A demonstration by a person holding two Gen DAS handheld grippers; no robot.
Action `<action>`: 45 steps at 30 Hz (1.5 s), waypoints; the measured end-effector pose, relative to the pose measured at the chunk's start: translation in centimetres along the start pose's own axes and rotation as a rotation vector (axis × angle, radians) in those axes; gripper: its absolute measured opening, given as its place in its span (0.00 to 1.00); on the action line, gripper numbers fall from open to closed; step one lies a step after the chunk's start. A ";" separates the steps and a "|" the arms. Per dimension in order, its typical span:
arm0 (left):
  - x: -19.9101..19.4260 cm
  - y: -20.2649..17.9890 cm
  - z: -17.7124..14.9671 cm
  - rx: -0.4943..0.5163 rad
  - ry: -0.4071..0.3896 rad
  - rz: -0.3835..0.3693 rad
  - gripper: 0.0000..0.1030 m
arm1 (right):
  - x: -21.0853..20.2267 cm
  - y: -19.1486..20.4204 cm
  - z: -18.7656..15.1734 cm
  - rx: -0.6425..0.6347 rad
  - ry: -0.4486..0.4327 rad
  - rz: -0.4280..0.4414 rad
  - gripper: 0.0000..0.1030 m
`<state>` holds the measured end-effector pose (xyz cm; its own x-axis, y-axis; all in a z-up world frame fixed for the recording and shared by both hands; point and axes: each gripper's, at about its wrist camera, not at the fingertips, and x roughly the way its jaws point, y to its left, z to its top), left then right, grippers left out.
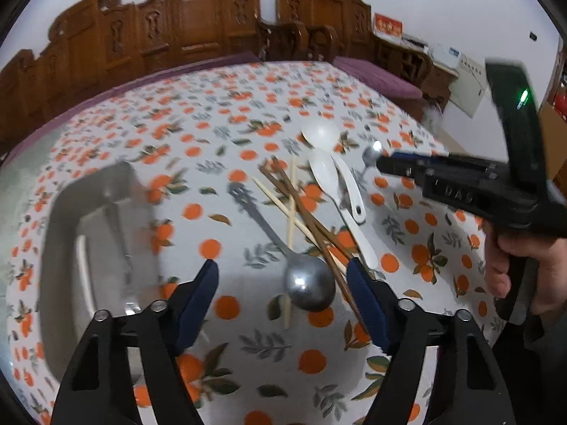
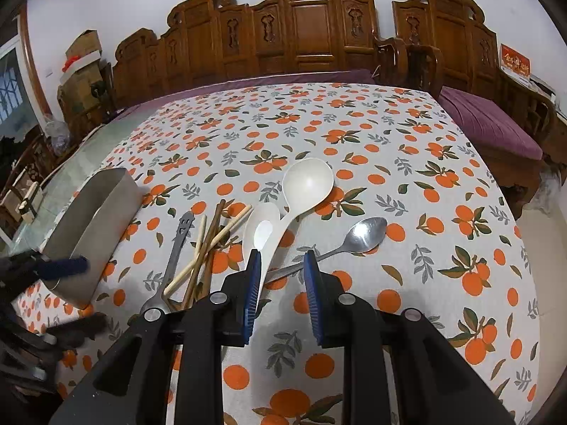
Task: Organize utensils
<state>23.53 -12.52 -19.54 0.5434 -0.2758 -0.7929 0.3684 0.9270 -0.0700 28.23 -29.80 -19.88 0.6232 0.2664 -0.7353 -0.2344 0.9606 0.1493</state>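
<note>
A loose pile of utensils lies on the orange-print tablecloth [image 2: 407, 163]. It holds a large white ladle [image 2: 308, 180], a small white spoon [image 2: 262, 226], a steel spoon [image 2: 368, 230], a steel spoon with a patterned handle [image 1: 308, 287] and several chopsticks [image 1: 301, 209]. My left gripper [image 1: 283, 276] is open wide, its fingers on either side of the patterned spoon's bowl, above it. My right gripper [image 2: 282, 265] hangs low with a narrow gap between its pads. The ladle's handle and the steel spoon's handle run under that gap, and neither is pinched.
A steel tray [image 1: 88, 248] with raised walls stands left of the pile, also visible as the steel tray [image 2: 95, 226] in the right wrist view. Carved wooden benches [image 2: 304, 35] with a purple cushion [image 2: 489, 124] line the table's far side. A hand [image 1: 514, 269] holds the right gripper [image 1: 384, 164].
</note>
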 end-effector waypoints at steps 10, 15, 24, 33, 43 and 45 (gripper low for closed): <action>4.6 -0.8 -0.8 -0.026 0.093 -0.044 0.48 | 0.0 -0.4 0.2 0.034 0.002 0.019 0.26; 4.8 -1.2 -1.0 -0.009 0.074 -0.030 0.40 | 0.2 -0.2 0.2 0.032 0.008 0.026 0.26; 3.4 -0.9 -0.7 -0.016 0.029 -0.057 0.18 | 0.9 0.1 0.0 0.031 0.028 0.014 0.26; 3.4 -2.0 -0.7 -0.014 0.003 -0.096 0.15 | 1.3 0.4 0.1 0.028 0.037 0.007 0.26; 2.5 -1.5 -0.4 -0.083 -0.025 -0.121 0.02 | 1.4 0.2 -0.1 0.040 0.039 0.004 0.26; 2.3 -1.2 -0.3 -0.103 -0.017 -0.122 0.02 | 1.4 0.2 -0.1 0.038 0.041 0.004 0.26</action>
<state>24.16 -14.24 -21.46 0.5125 -0.3914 -0.7643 0.3535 0.9073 -0.2276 28.95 -29.21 -20.97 0.5907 0.2675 -0.7612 -0.2079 0.9621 0.1767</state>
